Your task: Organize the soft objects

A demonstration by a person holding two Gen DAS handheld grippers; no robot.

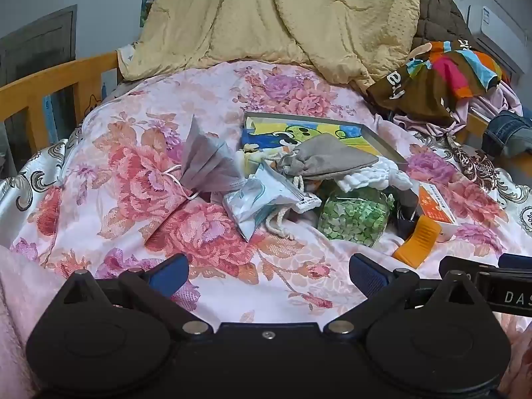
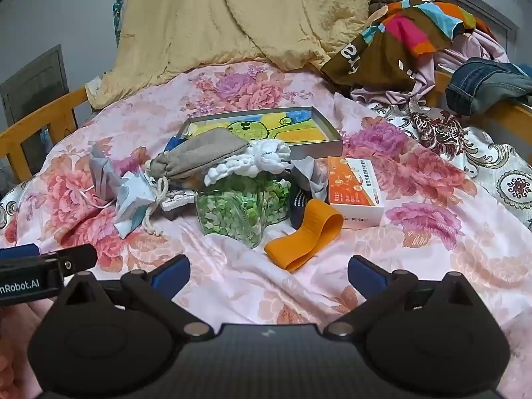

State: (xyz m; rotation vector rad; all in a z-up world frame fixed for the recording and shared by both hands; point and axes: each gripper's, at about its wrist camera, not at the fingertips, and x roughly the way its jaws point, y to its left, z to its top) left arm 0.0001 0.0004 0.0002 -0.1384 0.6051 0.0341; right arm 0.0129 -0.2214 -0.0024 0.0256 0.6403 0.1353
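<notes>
Ahead of both sets of jaws, well apart from them, the soft things lie heaped on the floral bedspread [image 1: 139, 173]: grey drawstring pouch [image 2: 202, 153], white knitted piece [image 2: 262, 158], orange band [image 2: 304, 234] nearest the right gripper [image 2: 268, 274]. Left gripper [image 1: 268, 274] and right gape fully, empty. Best lift the topmost, loosest piece first, pinching a fold.

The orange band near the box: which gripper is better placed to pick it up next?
Probably the right gripper: the orange band lies just ahead of its open jaws, while it sits far to the right of the left gripper.
</notes>
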